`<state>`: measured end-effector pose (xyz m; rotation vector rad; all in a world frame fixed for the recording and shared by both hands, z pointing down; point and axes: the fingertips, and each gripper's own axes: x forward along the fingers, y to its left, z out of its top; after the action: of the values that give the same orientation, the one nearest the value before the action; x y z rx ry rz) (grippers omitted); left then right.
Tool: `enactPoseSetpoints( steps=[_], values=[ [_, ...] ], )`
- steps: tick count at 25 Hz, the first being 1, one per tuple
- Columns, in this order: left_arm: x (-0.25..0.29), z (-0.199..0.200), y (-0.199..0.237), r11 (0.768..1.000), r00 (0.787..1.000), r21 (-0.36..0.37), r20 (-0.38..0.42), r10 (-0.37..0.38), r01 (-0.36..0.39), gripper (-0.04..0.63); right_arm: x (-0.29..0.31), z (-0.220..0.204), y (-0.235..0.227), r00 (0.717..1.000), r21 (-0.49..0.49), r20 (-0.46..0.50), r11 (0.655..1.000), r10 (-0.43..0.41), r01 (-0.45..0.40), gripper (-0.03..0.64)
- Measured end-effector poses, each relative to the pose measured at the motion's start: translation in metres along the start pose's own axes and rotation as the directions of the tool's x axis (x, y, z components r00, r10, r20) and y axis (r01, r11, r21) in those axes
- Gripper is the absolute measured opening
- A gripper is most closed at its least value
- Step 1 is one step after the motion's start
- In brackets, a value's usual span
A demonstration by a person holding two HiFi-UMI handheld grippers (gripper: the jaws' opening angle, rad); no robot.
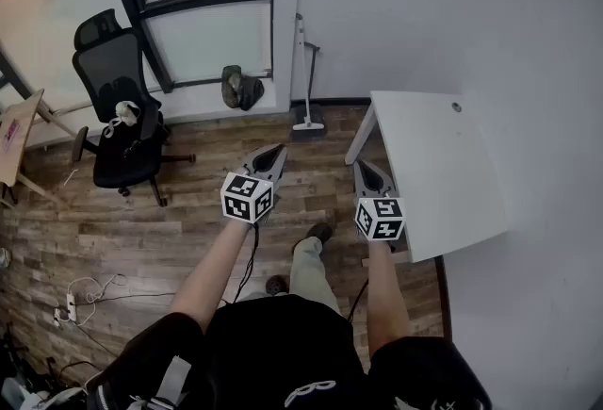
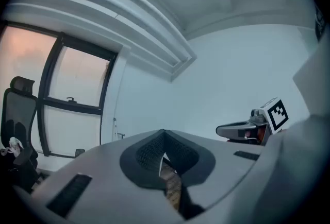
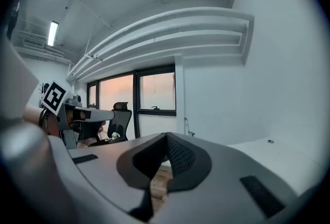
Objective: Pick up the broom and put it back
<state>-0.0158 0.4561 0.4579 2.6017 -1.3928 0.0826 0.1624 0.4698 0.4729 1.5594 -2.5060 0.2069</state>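
Observation:
The broom leans upright against the white wall at the corner beside the window, its pale head on the wooden floor. It shows small and far off in the left gripper view as a thin handle, and likewise in the right gripper view. My left gripper and right gripper are held side by side above the floor, both aimed toward the broom and well short of it. Both are shut with nothing between the jaws.
A white table stands against the wall on the right, close to my right gripper. A black office chair sits at the left by the window. A dark bag lies under the window. Cables trail on the floor at lower left.

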Motion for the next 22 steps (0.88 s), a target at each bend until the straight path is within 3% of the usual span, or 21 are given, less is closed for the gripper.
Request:
enactPoseSetpoints(
  steps=[11,22],
  values=[
    [0.005,0.0,0.01,1.0,1.0,-0.004,-0.008,-0.004,0.004,0.017,0.009,0.0,0.001,1.0,0.0,-0.002,1.0,0.008,-0.008,0.025],
    [0.065,-0.001,0.036,1.0,0.999,-0.011,-0.037,-0.025,0.024,0.017,0.065,0.004,-0.035,1.0,0.021,-0.012,1.0,-0.023,0.023,0.025]
  ],
)
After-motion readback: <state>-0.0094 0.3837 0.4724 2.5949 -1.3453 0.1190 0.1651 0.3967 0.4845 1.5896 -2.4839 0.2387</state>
